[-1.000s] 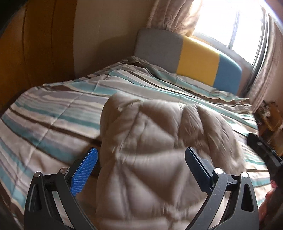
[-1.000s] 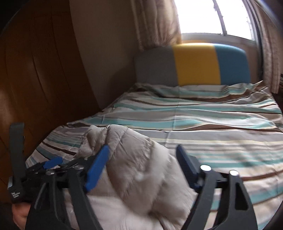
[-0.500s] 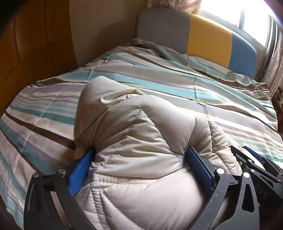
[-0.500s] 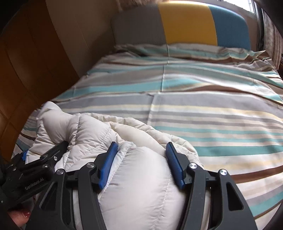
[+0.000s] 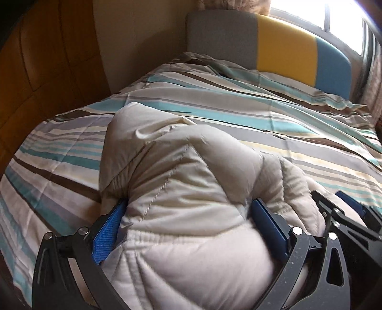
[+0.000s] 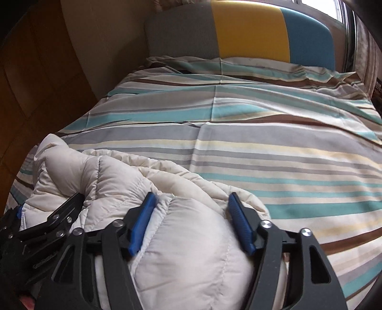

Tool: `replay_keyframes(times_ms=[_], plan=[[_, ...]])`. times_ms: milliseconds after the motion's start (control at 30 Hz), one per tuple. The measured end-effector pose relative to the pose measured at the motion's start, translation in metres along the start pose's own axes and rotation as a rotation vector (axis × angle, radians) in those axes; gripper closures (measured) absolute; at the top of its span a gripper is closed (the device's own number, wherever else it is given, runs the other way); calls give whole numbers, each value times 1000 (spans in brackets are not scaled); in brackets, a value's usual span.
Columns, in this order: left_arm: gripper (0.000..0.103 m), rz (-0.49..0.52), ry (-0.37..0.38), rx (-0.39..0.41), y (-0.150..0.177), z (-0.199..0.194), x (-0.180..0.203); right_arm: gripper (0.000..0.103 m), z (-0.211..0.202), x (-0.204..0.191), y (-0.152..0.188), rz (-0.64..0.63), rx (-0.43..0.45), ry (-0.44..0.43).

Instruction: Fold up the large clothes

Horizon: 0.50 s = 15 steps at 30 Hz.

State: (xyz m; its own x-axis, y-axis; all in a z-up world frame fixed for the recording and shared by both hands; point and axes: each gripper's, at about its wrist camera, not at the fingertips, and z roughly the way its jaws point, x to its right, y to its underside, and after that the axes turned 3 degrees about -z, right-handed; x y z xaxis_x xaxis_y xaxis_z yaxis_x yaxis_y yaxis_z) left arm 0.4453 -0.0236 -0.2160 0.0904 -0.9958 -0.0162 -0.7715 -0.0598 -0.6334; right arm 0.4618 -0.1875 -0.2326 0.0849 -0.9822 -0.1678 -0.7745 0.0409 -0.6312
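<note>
I look down on a bed (image 6: 262,143) with a striped cover (image 5: 214,107) in grey, turquoise, cream and brown. At the far end of the bed stands a padded headboard (image 6: 250,31) in three blocks: grey, yellow and blue. Behind the headboard there is a bright window (image 5: 339,14), and daylight comes in strongly from it. A patterned curtain (image 5: 234,3) hangs above the headboard. Along the left edge of the bed I see a plain beige wall (image 5: 143,35), and nearer to me brown wooden panels (image 5: 47,59).
</note>
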Motion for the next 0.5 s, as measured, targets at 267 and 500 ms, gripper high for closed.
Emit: replay_keyframes(times_ms=[267, 500], plan=[[3, -22, 30, 140, 33, -87, -27, 8, -90, -13, 25, -17, 105, -5], [3, 42, -110, 201, 90, -151, -41, 2, -163, -27, 80, -25, 132, 10]])
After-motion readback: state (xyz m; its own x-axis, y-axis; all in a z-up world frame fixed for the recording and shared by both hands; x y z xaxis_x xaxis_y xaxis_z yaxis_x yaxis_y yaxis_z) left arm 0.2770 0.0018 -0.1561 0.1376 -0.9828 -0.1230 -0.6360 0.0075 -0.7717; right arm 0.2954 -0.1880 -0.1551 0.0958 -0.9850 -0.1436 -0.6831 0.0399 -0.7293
